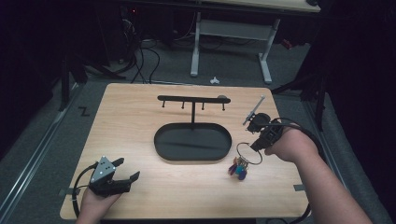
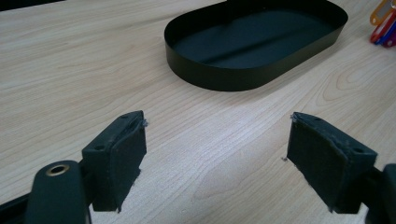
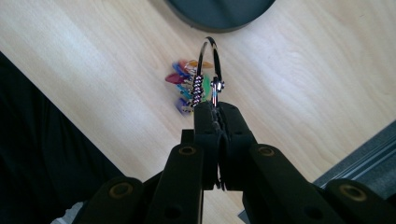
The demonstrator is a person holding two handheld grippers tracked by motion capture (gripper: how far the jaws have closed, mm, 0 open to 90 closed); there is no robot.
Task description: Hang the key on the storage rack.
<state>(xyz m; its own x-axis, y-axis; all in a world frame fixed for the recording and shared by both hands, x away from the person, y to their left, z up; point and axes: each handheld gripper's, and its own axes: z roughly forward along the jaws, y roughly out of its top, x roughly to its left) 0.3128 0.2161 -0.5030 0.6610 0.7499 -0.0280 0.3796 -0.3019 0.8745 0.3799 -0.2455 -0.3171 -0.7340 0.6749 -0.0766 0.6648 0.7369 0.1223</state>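
Wood table (image 1: 140, 107) (dark room): right gripper (image 3: 215, 112) clamps key ring (image 3: 208, 51); left gripper (image 2: 215, 154) gapes empty.

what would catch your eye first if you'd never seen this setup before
First, the large metal key ring with bright plastic tags, pinched in the shut right tongs and dangling over the right side of the light wooden table. Next, the black oval metal tray with its hooked T-shaped rack at the table's centre. The left tongs rest wide open at the near left corner, holding nothing.
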